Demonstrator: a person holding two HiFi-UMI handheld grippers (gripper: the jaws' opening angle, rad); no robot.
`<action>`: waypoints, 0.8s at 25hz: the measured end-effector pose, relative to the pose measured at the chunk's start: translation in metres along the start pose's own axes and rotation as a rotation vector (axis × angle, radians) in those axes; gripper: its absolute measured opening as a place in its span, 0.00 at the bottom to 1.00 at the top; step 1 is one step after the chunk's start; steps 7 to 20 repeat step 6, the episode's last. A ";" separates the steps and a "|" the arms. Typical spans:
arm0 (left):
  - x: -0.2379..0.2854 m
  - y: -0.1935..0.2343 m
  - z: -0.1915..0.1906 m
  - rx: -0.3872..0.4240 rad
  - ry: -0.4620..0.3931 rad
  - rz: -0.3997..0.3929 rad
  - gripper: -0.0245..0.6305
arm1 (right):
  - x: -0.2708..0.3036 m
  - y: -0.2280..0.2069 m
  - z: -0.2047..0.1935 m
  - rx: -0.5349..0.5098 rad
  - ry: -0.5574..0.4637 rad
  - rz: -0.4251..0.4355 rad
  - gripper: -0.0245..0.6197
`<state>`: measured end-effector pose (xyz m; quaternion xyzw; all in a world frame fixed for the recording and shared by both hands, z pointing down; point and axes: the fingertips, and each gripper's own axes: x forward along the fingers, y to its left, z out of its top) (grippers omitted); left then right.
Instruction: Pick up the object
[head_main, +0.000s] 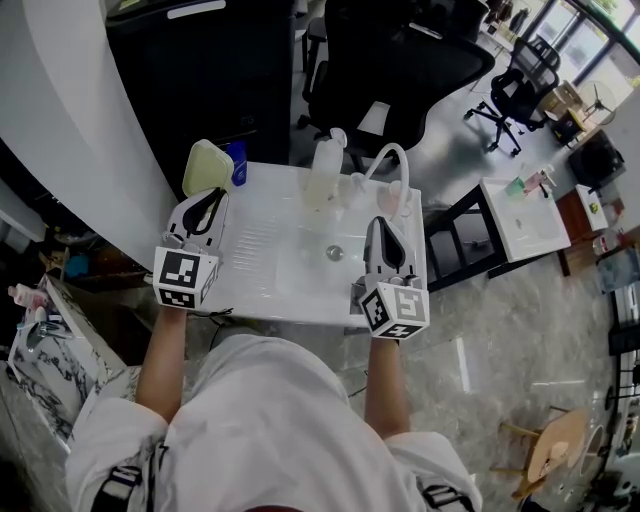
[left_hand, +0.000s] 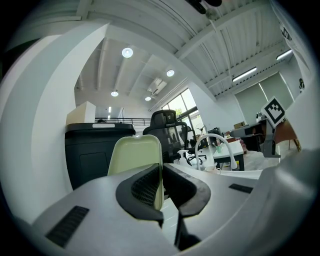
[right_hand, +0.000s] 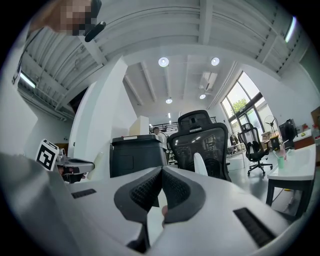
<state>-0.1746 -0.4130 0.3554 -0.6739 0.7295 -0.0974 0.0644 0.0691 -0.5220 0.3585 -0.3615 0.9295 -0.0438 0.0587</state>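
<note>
A pale green, rounded flat object (head_main: 205, 165) stands upright at the back left corner of the white sink unit (head_main: 262, 262). My left gripper (head_main: 212, 197) hovers just in front of it with its jaws together. In the left gripper view the green object (left_hand: 135, 155) rises right behind the closed tips of the left gripper (left_hand: 161, 172). My right gripper (head_main: 383, 222) hangs over the basin's right side, also shut and holding nothing. Its own view shows the right gripper (right_hand: 161, 175) with its pads meeting.
A clear spray bottle (head_main: 322, 172), a white curved faucet (head_main: 390, 160) and a pink cup (head_main: 390, 200) stand along the back of the sink. A blue item (head_main: 237, 163) sits beside the green object. A black cabinet (head_main: 200, 70) and office chair (head_main: 400, 70) stand behind.
</note>
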 end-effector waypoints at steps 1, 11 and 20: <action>0.000 0.000 0.000 0.001 0.000 0.000 0.10 | 0.000 0.000 0.000 0.000 0.001 0.000 0.04; 0.002 -0.002 -0.001 0.009 -0.003 -0.005 0.10 | 0.002 -0.001 -0.003 -0.002 0.007 -0.003 0.04; 0.002 -0.002 -0.001 0.009 -0.003 -0.005 0.10 | 0.002 -0.001 -0.003 -0.002 0.007 -0.003 0.04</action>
